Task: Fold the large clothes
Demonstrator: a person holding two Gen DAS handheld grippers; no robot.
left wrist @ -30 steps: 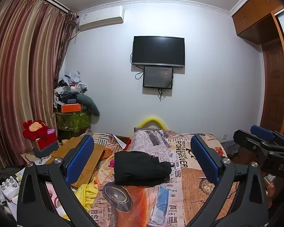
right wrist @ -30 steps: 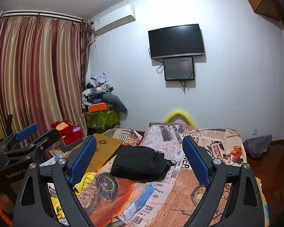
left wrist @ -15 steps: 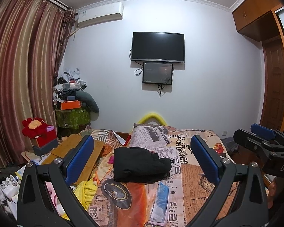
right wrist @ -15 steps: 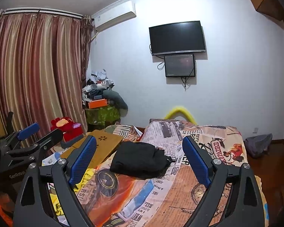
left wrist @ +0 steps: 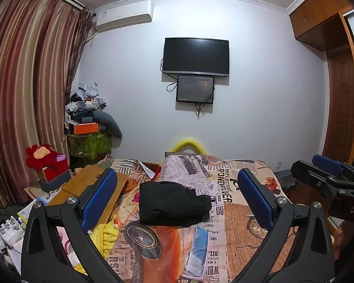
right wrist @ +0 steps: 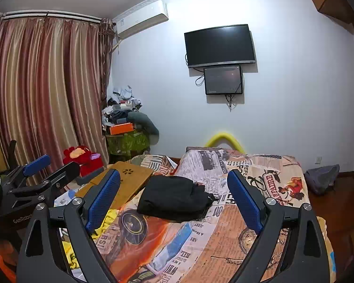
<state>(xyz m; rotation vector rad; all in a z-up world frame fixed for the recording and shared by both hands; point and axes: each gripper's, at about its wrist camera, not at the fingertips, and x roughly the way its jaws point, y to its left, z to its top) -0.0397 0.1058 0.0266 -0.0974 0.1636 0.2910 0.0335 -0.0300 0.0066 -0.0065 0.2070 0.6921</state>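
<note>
A black garment (left wrist: 172, 204) lies folded in a compact bundle on the bed's newspaper-print cover (left wrist: 236, 217); it also shows in the right wrist view (right wrist: 174, 199). My left gripper (left wrist: 177, 199) is open and empty, held in the air well short of the bundle. My right gripper (right wrist: 174, 200) is open and empty too, also back from the bundle. The right gripper shows at the right edge of the left wrist view (left wrist: 328, 176). The left gripper shows at the left edge of the right wrist view (right wrist: 35, 179).
A wooden lap table (right wrist: 120, 184) lies at the bed's left side, with a yellow cloth (left wrist: 103, 233) below it. A red plush toy (left wrist: 42, 158), a cluttered stand (left wrist: 87, 127) and curtains stand left. A grey bag (right wrist: 322, 176) lies on the floor right.
Both views have tilted slightly up and the bundle sits a little lower in frame. The garment has not moved and both grippers have stayed open.
</note>
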